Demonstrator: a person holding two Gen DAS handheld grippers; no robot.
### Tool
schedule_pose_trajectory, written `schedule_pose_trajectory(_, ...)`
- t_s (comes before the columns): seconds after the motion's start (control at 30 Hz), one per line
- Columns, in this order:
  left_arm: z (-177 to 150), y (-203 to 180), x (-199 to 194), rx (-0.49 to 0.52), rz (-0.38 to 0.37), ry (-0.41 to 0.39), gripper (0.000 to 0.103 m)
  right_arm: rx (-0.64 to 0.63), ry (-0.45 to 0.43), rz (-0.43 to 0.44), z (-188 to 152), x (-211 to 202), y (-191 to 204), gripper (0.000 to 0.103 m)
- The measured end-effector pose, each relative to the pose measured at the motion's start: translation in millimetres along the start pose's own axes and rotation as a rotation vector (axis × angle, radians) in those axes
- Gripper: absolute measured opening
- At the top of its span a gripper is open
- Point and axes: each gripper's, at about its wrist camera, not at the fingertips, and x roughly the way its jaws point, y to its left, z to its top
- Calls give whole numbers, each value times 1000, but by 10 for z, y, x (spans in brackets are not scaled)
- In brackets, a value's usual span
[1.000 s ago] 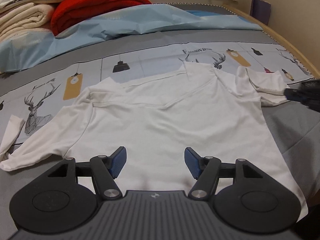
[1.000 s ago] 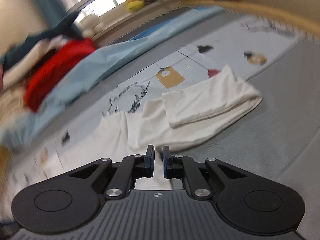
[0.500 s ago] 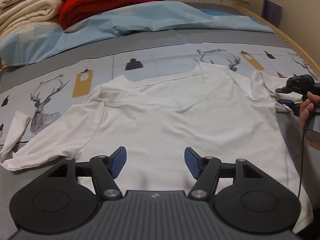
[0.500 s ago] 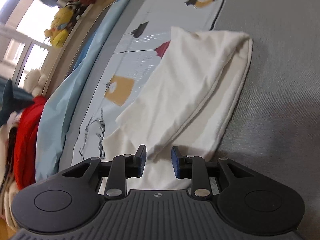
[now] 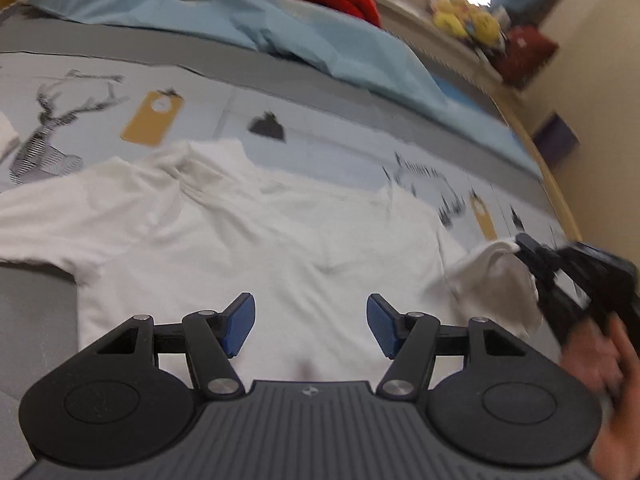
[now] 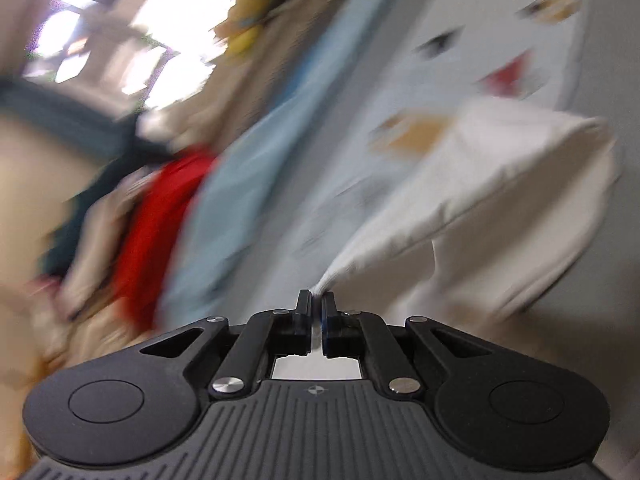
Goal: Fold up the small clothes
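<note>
Right claw (image 6: 316,300) pinches the sleeve (image 6: 500,176) of the white tee (image 5: 256,248), lying flat on the bed (image 5: 36,320) w/ that sleeve lifted; left claw (image 5: 310,320) hovers wide, empty. We shd carry the sleeve across the chest, taut, w/o dragging the body.

Soft matt cloth shirt (image 5: 248,248) — matt plastic tool (image 5: 308,322).
</note>
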Motion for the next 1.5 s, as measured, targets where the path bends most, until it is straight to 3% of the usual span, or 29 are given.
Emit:
schedule_pose_trajectory(0.07,82,87,-6,-29,38,-28,63,44,122,184,-310,109,143,4)
schedule_pose_trajectory(0.13,146,225,-7,-77,78,-44,63,41,313,251,-632,333,226,5)
schedule_pose_trajectory(0.17,169,307,2,-103,94,-43,60,30,396,225,-764,437,215,6)
schedule_pose_trajectory(0.2,186,384,16,-127,108,-37,59,11,474,130,-895,542,160,6)
schedule_pose_trajectory(0.3,231,591,62,-195,129,-10,50,-36,538,-157,-1007,604,-48,9)
schedule_pose_trajectory(0.33,239,647,91,-218,132,8,46,-44,543,-211,-987,593,-97,9)
schedule_pose_trajectory(0.4,235,732,165,-254,127,52,42,-55,520,-268,-897,529,-158,9)
schedule_pose_trajectory(0.57,168,754,498,-280,82,181,42,-137,421,-297,-625,309,-111,9)
schedule_pose_trajectory(0.8,-66,620,1020,-226,100,333,42,-217,183,-377,-166,165,-109,9)
schedule_pose_trajectory(0.87,-94,521,1042,-166,111,326,36,-233,116,-402,-22,135,-126,10)
schedule_pose_trajectory(0.9,-102,465,1039,-127,103,322,27,-237,82,-417,59,115,-140,10)
schedule_pose_trajectory(0.93,-105,398,1036,-73,90,323,8,-237,50,-431,135,92,-159,10)
schedule_pose_trajectory(1.0,-101,217,969,111,140,269,5,-221,-5,-458,280,30,-218,10)
schedule_pose_trajectory(1.07,-38,177,845,181,169,193,4,-199,-41,-475,366,32,-253,12)
schedule_pose_trajectory(1.13,96,299,684,134,221,109,4,-176,-75,-490,454,-34,-308,15)
schedule_pose_trajectory(1.23,253,605,477,77,538,-17,4,-148,-99,-500,500,-70,-357,20)
schedule_pose_trajectory(1.27,287,730,447,35,567,-19,4,-139,-99,-502,498,-70,-366,22)
schedule_pose_trajectory(1.37,308,954,417,-61,490,20,4,-119,-73,-505,458,-25,-398,24)
schedule_pose_trajectory(1.5,331,942,397,-52,486,9,5,-103,-21,-500,351,53,-393,24)
